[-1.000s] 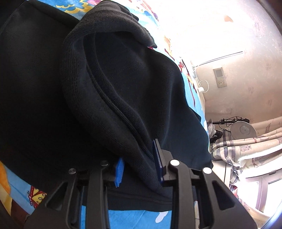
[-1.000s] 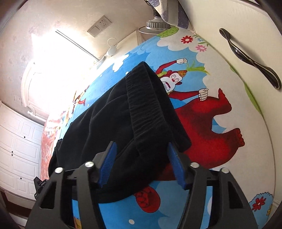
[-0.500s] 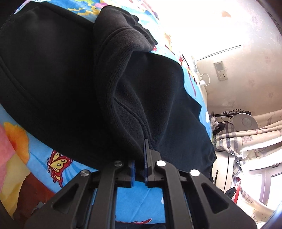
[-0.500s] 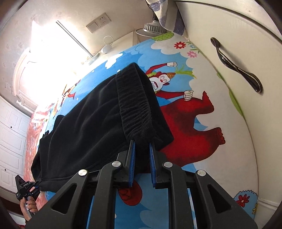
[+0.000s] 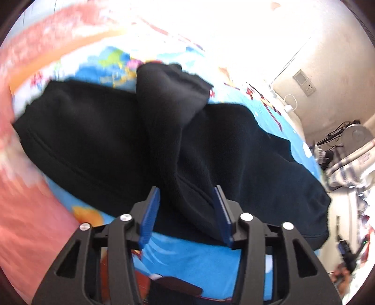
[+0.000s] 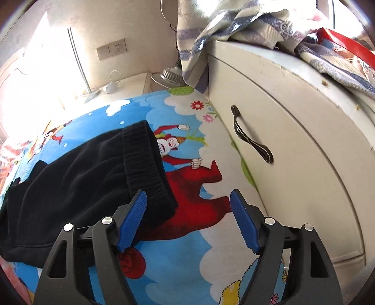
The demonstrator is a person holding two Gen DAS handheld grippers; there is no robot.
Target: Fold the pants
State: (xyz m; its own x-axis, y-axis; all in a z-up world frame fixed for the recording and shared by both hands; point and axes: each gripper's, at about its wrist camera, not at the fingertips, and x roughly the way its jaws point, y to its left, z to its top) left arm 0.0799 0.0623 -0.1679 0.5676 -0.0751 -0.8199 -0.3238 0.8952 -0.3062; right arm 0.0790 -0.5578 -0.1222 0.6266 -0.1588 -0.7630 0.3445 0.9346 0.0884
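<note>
One cartoon-printed sheet (image 6: 187, 269), blue with a red figure and white clouds, covers the bed and carries everything. On it lies one pair of black fleece pants (image 5: 98, 145), spread wide across the sheet, with one narrower part folded back over the top and running toward the left wrist camera. In the right wrist view the pants (image 6: 77, 187) fill the left half of the sheet, their ribbed waistband (image 6: 143, 162) forming the right-hand edge and partly covering the red figure. Beside the bed stands one white cabinet (image 6: 304, 164) with one dark curved handle (image 6: 250, 138); striped cloth (image 6: 234, 21) hangs over its top, with something red behind it. One wall socket plate (image 6: 112, 49) shows on the wall, and a fan (image 6: 168, 75) stands on the floor at the corner below it. There are two hand-held grippers, each with two blue ribbed pads. The left hand-held gripper (image 5: 185, 208) has its jaws apart, straddling the folded-over part of the pants, which rises between the pads; whether either pad touches the fabric I cannot tell. The right hand-held gripper (image 6: 188, 213) also stands wide apart, holding nothing, its left pad over the waistband's near corner and its right pad over the red figure and white cloud. The left wrist view is blurred along its left and upper edges.
</note>
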